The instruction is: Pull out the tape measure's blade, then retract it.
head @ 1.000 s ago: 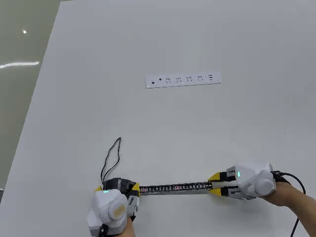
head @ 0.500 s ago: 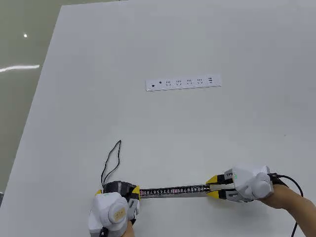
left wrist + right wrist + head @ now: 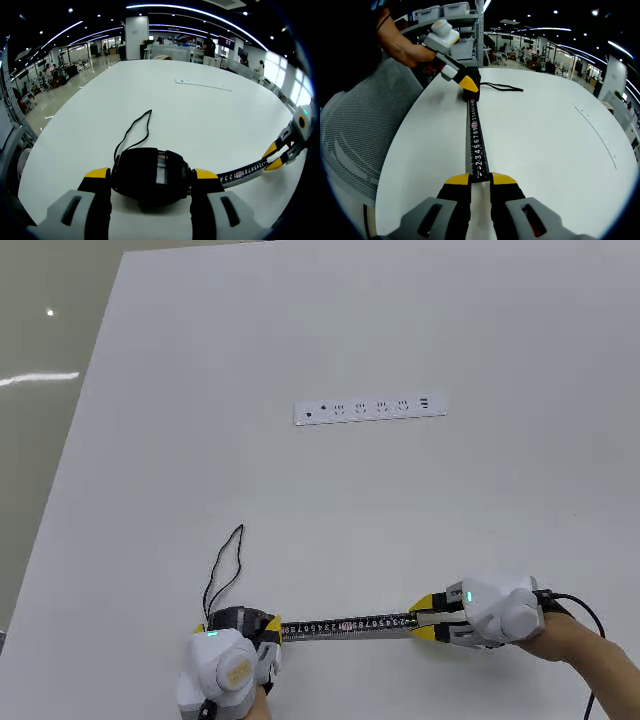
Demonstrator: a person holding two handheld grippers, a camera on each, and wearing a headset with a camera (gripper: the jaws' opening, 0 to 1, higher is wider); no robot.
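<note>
- A broad white table (image 3: 300, 330) is the work surface. Around it, the gripper views show an open hall with ceiling strip lights.
- Nearest the person, the left gripper (image 3: 240, 626) is clamped on the black tape measure case (image 3: 147, 170), one yellow-tipped jaw on each flank. The case sits on the table close to its near edge.
- The blade (image 3: 345, 624) leaves the case and runs low over the table to the right gripper (image 3: 424, 617). That gripper's jaws are pinched onto the blade's free end.
- The key relation is that the blade's long axis lies left to right along the near edge, straight from one gripper to the other. The case therefore lies dead ahead of the right gripper's jaws, as the right gripper view shows.
- Judged from this, retracting calls for the right gripper to travel along that line toward the case. Drifting off the line could twist or buckle the blade.
- The readable writing is the scale printed on the blade (image 3: 475, 140): digits 2 through 9 running away from the jaws, then a red-marked figure. No brand name or label on the case can be made out.
- A thin black cord loop (image 3: 222, 570) trails from the case farther up the table.
- Well beyond lies a white power strip (image 3: 370, 407), clear of the blade.
</note>
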